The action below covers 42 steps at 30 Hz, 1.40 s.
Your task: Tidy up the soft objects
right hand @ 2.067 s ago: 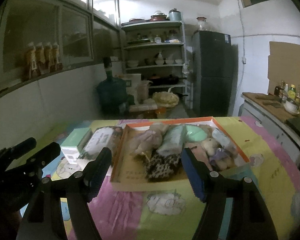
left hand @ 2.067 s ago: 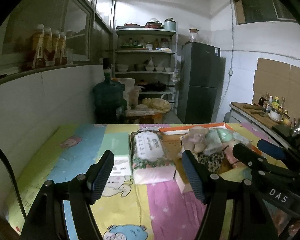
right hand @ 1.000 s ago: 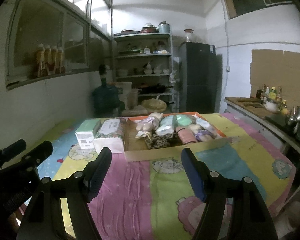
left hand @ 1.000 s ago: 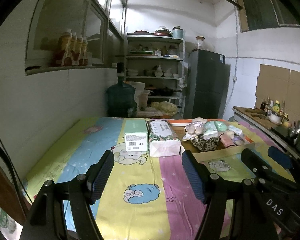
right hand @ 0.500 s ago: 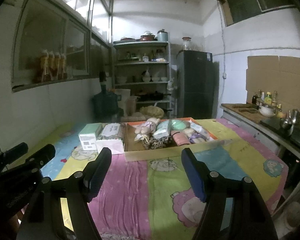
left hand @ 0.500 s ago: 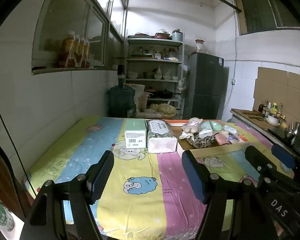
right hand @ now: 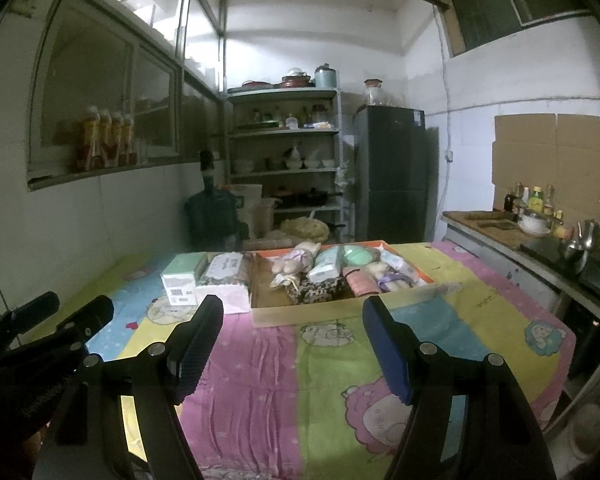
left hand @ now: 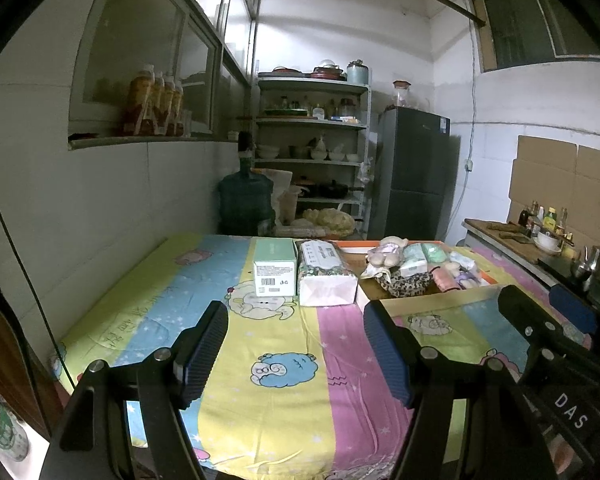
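A shallow cardboard box with an orange rim sits at the far middle of the table, filled with several soft things: a plush doll, a leopard-print pouch, a green round cushion. The same box shows at the right in the left wrist view. A tissue pack and a green carton lie left of it. My left gripper and right gripper both hang open and empty over the near half of the table, well short of the box.
The table wears a colourful cartoon cloth. A tiled wall runs along its left side. Behind stand a water jug, a shelf rack and a dark fridge. A counter with bottles lines the right.
Both grippers have drawn back from the table and risen a little, so the box and packs look smaller and farther. Both jaws stayed open and empty.
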{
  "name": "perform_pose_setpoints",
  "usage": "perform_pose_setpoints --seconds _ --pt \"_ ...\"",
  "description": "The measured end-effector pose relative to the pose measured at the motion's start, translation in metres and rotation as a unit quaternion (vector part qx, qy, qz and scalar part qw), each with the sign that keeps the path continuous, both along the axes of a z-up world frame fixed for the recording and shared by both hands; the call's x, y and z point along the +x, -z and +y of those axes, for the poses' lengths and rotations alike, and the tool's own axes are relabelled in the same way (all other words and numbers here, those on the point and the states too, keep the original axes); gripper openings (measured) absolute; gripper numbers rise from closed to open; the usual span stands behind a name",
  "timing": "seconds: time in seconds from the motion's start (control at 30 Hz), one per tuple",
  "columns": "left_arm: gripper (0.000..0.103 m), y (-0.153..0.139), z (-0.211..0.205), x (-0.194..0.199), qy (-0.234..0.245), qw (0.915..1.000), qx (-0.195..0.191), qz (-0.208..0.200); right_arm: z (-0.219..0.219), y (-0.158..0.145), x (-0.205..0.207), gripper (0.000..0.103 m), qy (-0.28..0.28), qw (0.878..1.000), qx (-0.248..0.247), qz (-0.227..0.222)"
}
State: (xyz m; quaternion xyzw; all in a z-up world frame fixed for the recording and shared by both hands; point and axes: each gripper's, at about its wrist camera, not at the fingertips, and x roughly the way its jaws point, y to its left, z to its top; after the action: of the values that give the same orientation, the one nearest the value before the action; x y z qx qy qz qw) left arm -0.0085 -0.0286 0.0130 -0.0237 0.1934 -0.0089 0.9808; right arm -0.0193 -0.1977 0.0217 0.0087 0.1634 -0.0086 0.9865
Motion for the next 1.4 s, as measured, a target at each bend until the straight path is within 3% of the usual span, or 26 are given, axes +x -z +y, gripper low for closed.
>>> perform_pose_setpoints --seconds 1.4 --pt "0.070 0.0001 0.0039 0.0015 -0.002 1.0000 0.003 0.001 0.0075 0.0006 -0.0018 0.074 -0.004 1.000 0.002 0.000"
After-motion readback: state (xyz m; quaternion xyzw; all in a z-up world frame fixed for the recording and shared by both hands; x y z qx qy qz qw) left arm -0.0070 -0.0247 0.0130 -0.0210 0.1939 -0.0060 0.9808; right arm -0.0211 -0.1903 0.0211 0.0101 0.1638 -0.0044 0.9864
